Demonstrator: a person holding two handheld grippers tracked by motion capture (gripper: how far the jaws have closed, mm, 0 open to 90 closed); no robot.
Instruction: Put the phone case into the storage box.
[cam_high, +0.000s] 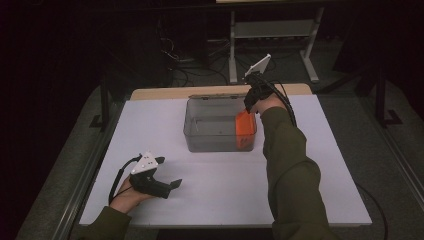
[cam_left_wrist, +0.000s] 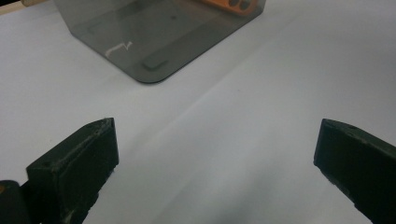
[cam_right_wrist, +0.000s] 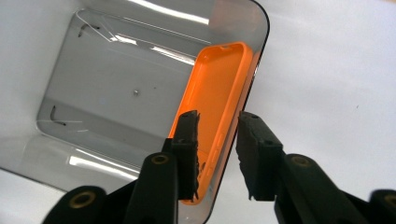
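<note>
A smoky clear plastic box (cam_high: 200, 142) stands at the back middle of the white table. An orange phone case (cam_high: 245, 127) leans on edge against the box's right wall, inside it. My right gripper (cam_high: 248, 107) hangs over that end of the box, pointing down. In the right gripper view the case (cam_right_wrist: 219, 93) lies below my right gripper (cam_right_wrist: 217, 122), whose jaws stand a little apart astride its top edge without pressing on it. My left gripper (cam_high: 170, 176) rests low near the table's front left, open and empty. The left gripper view has its jaws (cam_left_wrist: 215, 140) spread wide, facing the box (cam_left_wrist: 154, 37).
The white table top (cam_high: 225, 185) stretches bare between the box and the front edge. A wooden strip (cam_high: 160, 93) runs behind the box. Beyond the table stand a grey metal frame (cam_high: 272, 30) and loose cables (cam_high: 195, 70) on the dark floor.
</note>
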